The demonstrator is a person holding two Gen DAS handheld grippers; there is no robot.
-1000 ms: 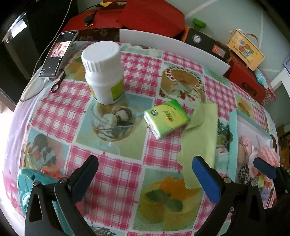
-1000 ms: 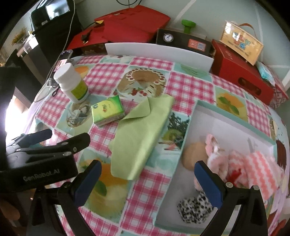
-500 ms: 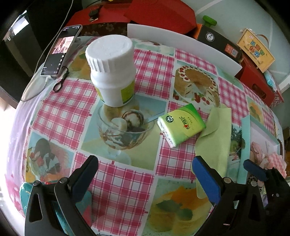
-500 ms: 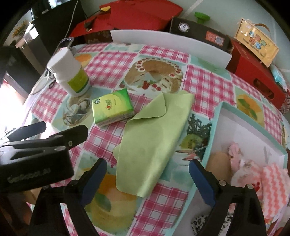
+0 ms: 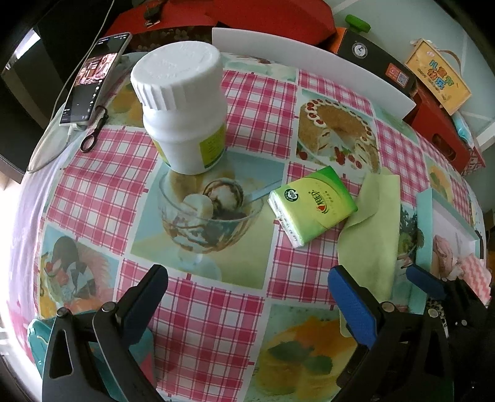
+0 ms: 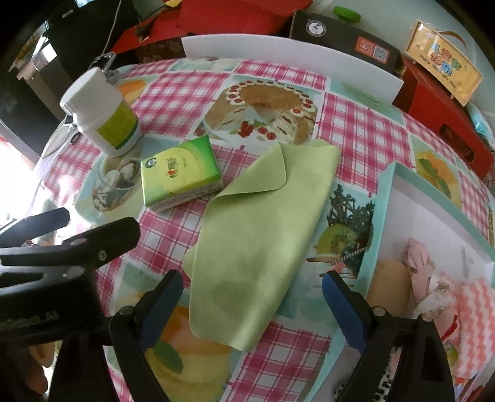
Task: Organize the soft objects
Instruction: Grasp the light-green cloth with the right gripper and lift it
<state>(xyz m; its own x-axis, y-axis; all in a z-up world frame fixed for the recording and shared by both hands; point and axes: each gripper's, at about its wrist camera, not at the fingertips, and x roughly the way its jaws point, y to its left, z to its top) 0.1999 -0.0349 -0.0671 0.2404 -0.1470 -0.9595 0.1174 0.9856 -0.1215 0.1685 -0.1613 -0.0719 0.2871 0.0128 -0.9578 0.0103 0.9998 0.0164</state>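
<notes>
left claw (image 5: 247, 297) wide | right claw (image 6: 252, 297) wide | one green cloth (image 6: 260, 241) | one tissue pack (image 6: 179, 173)

A round table wore a pink-checked oilcloth (image 5: 201, 327) printed with cakes and desserts. Behind it stood a white chair back (image 6: 287, 52), and beyond that red boxes (image 6: 439, 102) and a black box (image 6: 343, 37) were stacked against a pale wall (image 5: 399, 27). Dark furniture (image 6: 74, 34) filled the left side, where bright daylight glared in low.
</notes>
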